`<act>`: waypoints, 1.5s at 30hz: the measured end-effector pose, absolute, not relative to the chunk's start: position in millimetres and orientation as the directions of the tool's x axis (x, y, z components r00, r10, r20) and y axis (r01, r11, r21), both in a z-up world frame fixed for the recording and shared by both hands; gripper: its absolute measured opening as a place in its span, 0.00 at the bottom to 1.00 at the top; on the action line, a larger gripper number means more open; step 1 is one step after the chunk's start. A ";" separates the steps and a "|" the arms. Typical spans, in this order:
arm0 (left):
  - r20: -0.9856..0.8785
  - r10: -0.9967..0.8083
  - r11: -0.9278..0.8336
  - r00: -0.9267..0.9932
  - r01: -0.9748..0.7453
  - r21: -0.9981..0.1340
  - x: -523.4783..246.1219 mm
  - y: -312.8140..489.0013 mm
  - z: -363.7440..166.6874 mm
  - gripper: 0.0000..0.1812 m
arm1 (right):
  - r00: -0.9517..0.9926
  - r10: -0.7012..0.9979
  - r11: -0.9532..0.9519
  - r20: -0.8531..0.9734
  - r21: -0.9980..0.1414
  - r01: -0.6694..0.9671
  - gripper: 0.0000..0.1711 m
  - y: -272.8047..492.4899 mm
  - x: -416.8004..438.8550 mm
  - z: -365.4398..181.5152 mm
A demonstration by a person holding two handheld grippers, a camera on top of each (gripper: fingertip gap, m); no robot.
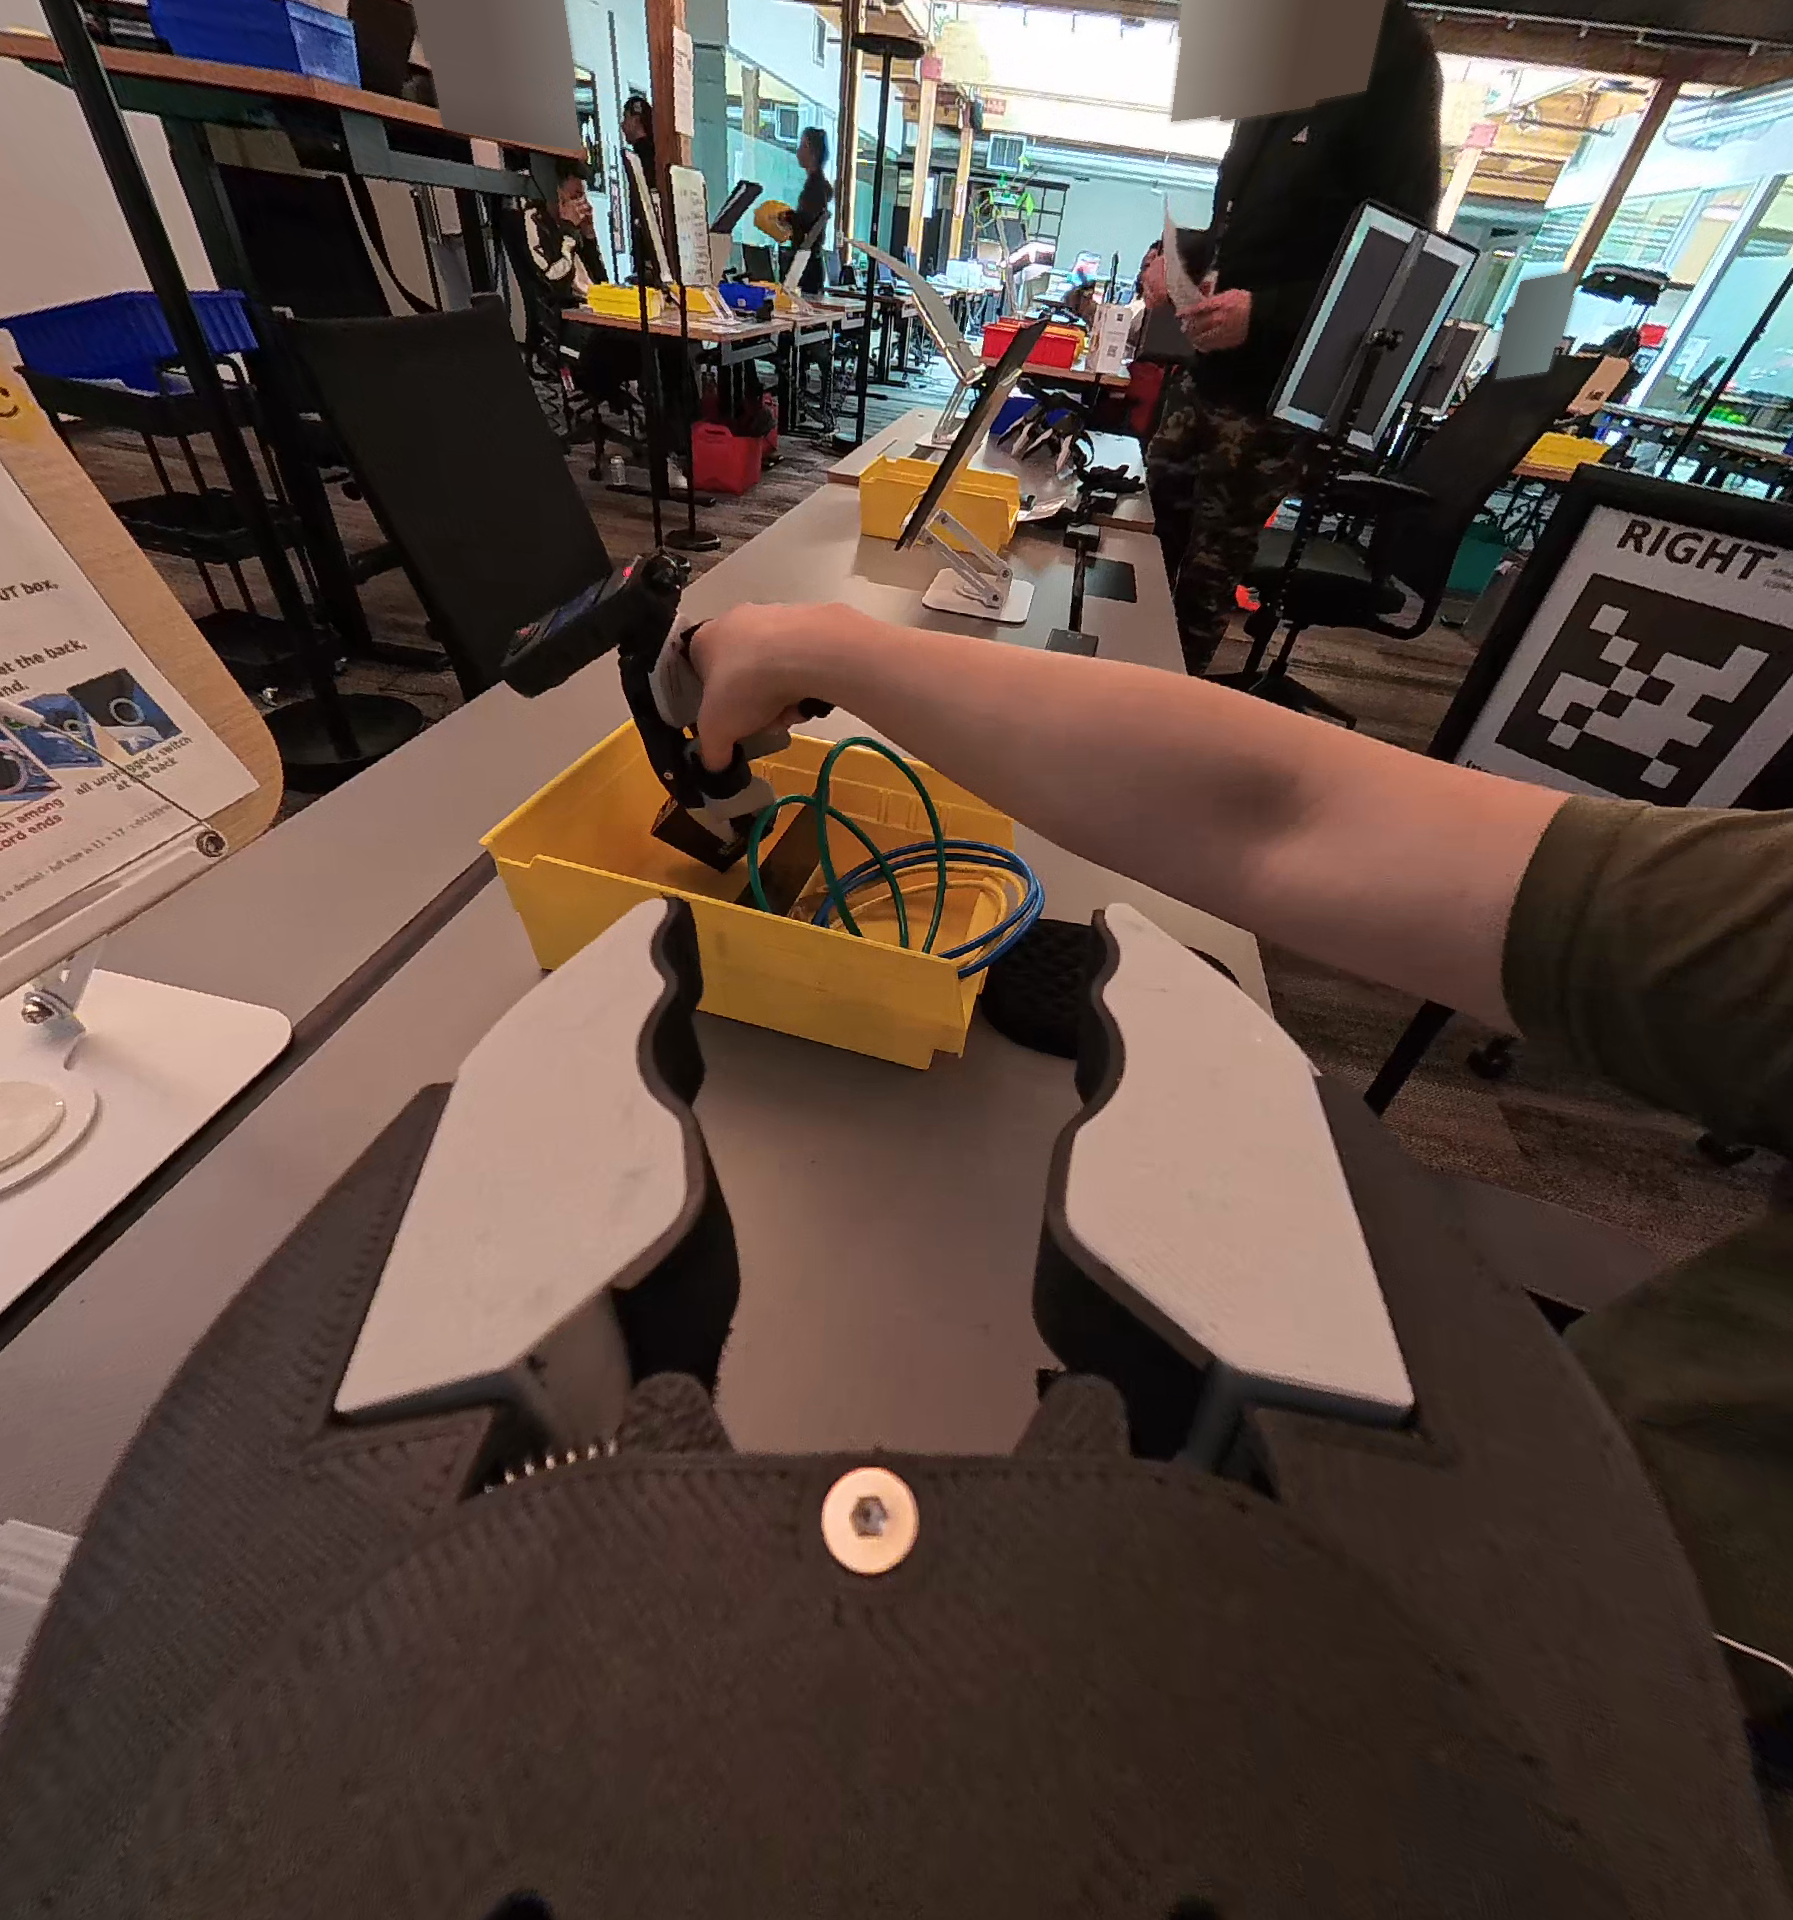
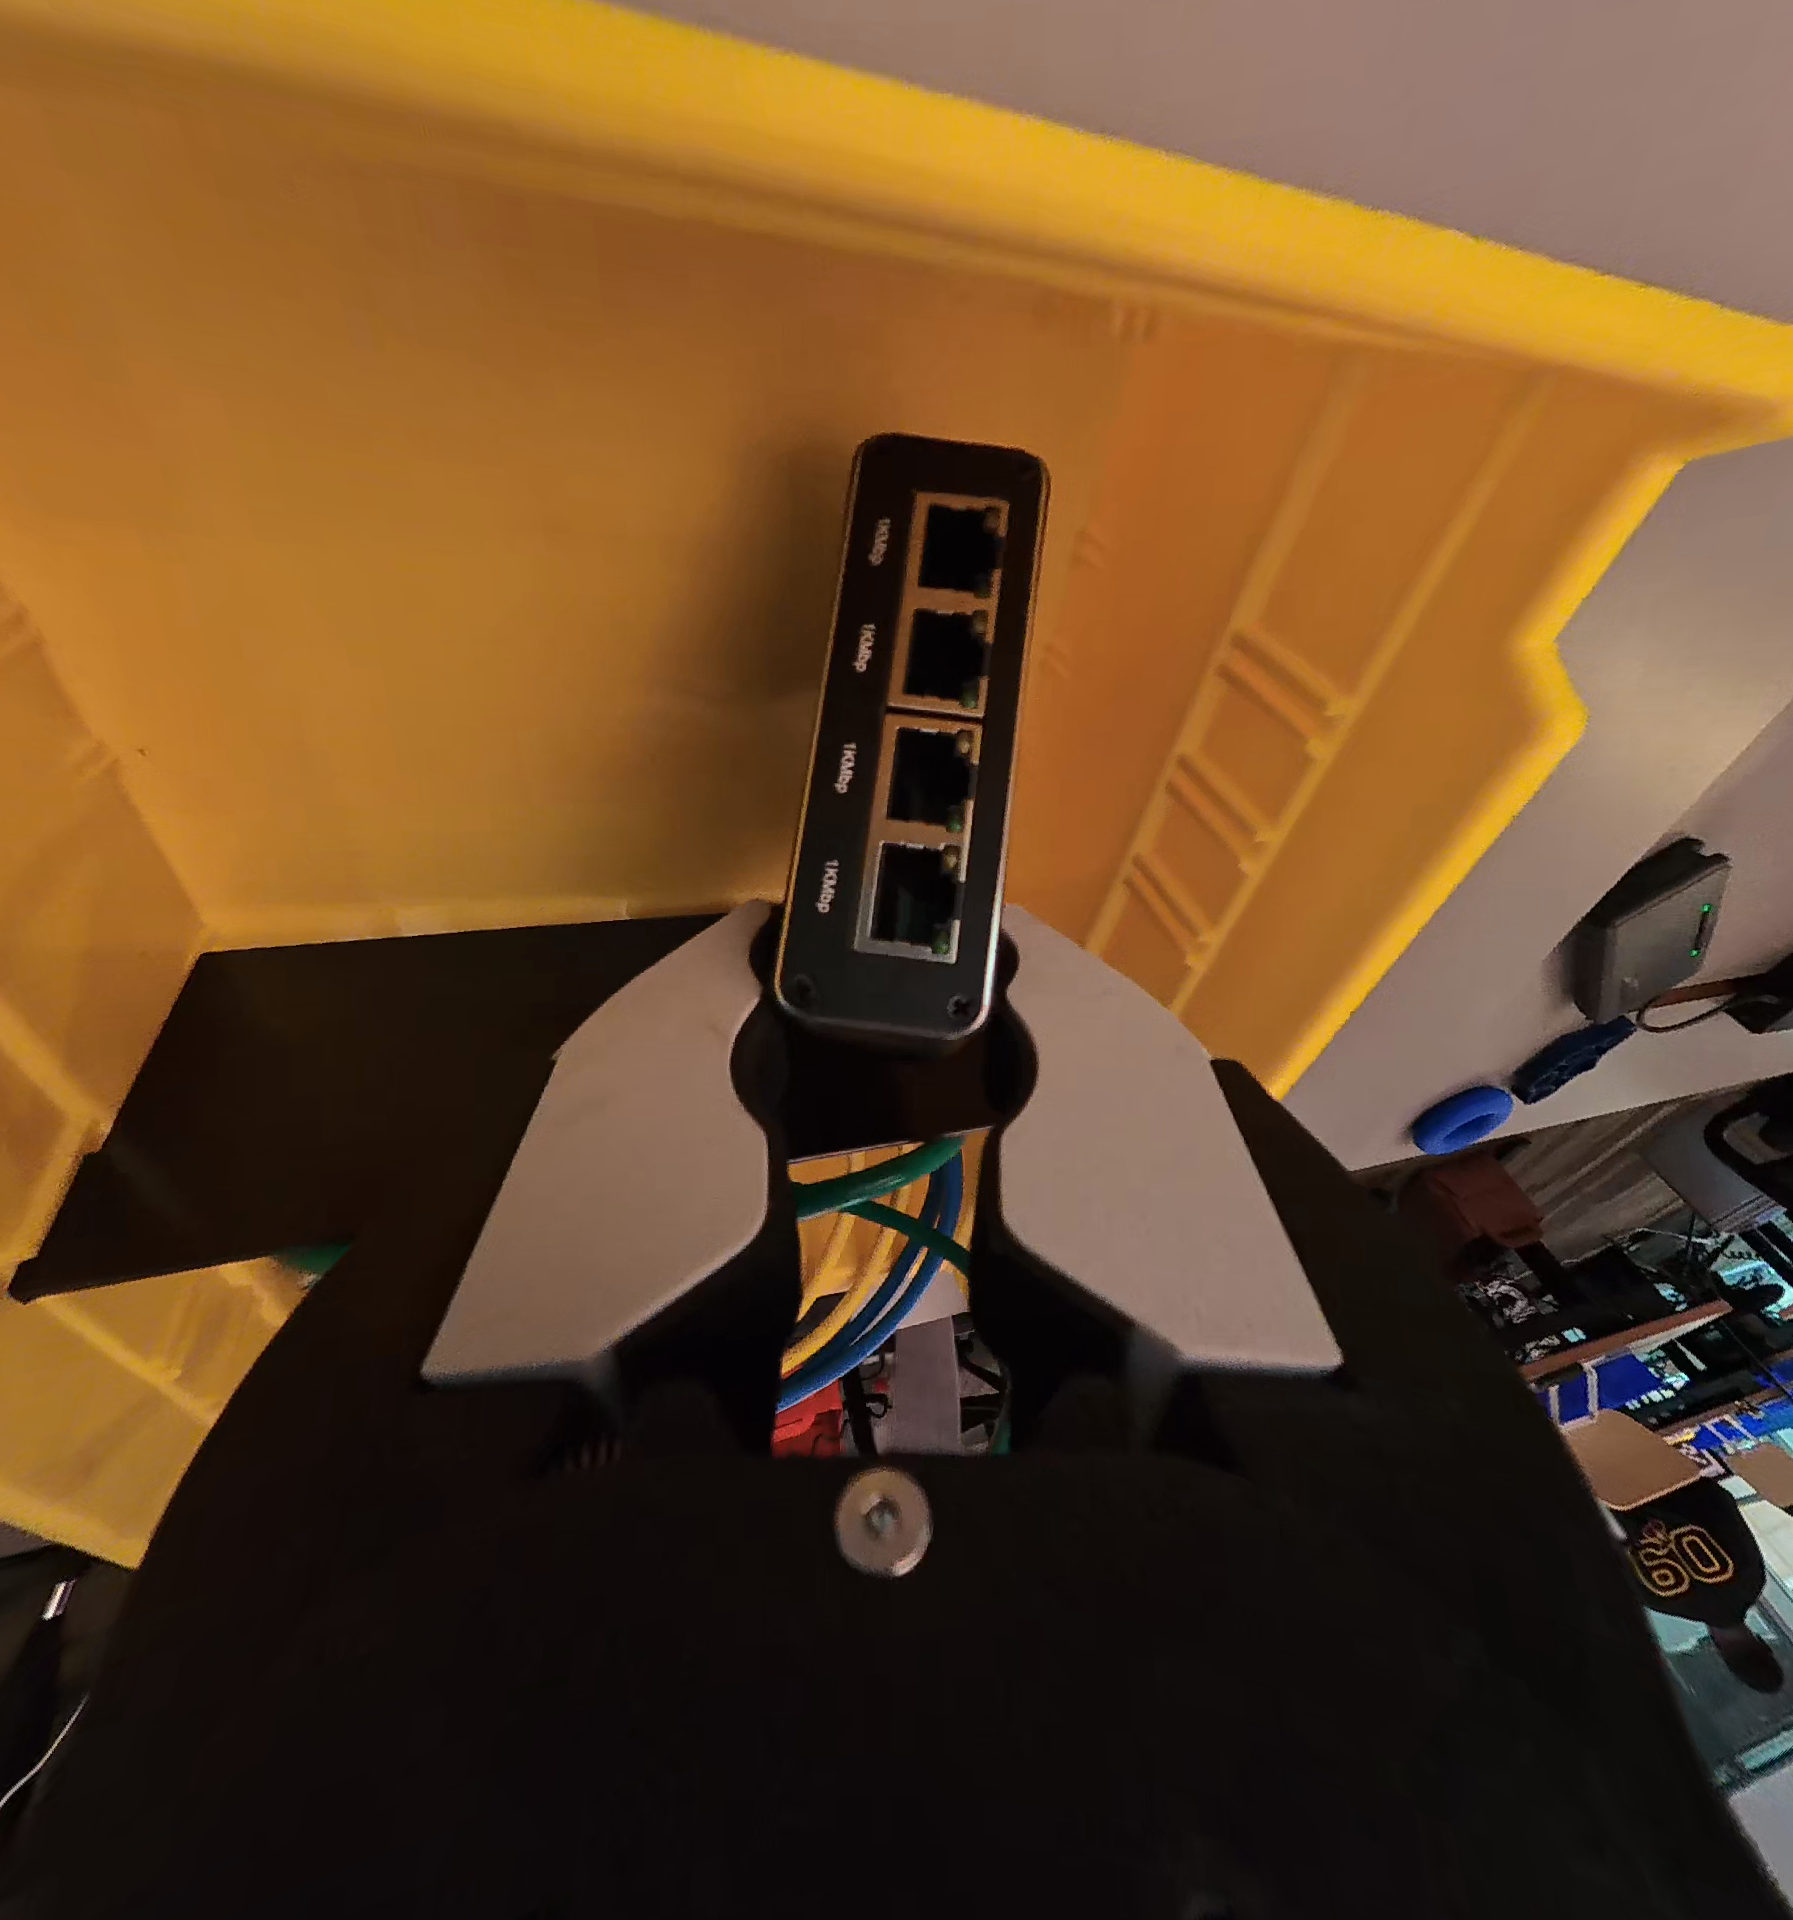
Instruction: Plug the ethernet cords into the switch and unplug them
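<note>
My right gripper (image 2: 884, 977) is shut on the black switch (image 2: 913, 727), gripping its near end, with its row of empty ports facing the camera, inside the yellow bin (image 2: 456, 468). In the left wrist view the right gripper (image 1: 710, 831) reaches down into the yellow bin (image 1: 819, 987), holding the switch (image 1: 700, 836). Green cord (image 1: 871, 821) and blue cord (image 1: 985, 883) loops lie coiled in the bin; they also show between the right gripper's fingers as green cord (image 2: 871, 1184) and blue cord (image 2: 923, 1247). My left gripper (image 1: 887, 956) is open and empty above the table, just in front of the bin.
A tablet stand with an instruction sheet (image 1: 61, 727) is at the left. A marker board (image 1: 1661, 665) stands at the right. A black round pad (image 1: 1037, 987) lies beside the bin. A person (image 1: 1276, 343) stands behind the far table. A black flat piece (image 2: 352, 1060) lies in the bin. Spacing between my two grippers at the tips: around 45 cm.
</note>
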State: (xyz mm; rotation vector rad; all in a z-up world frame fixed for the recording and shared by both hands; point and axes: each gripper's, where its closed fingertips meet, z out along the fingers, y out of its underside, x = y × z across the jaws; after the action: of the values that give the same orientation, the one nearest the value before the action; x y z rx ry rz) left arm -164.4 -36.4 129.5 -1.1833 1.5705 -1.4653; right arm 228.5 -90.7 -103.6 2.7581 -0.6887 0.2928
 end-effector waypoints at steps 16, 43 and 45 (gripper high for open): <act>0.110 -0.925 -0.049 -0.363 -0.172 -0.984 -165.1 -35.8 128.7 0.39 | 0.898 -0.419 -0.907 -0.133 0.019 -0.420 0.26 -48.5 189.1 -96.4; 0.102 -0.917 -0.006 -0.386 -0.244 -0.970 -148.2 -51.3 106.6 0.39 | 0.986 0.156 -0.924 -0.049 -0.360 0.129 0.11 -102.4 179.2 -95.4; 0.107 -0.916 -0.007 -0.387 -0.251 -0.968 -147.0 -51.4 104.7 0.39 | 0.985 0.163 -0.942 -0.047 -0.303 0.142 0.09 -107.2 178.7 -91.9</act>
State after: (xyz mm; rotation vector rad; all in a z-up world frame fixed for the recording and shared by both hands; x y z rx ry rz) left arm -147.0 -51.4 104.7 -1.2173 1.6763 -1.4275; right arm 178.7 -107.2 -91.9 3.4323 0.2699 -0.1255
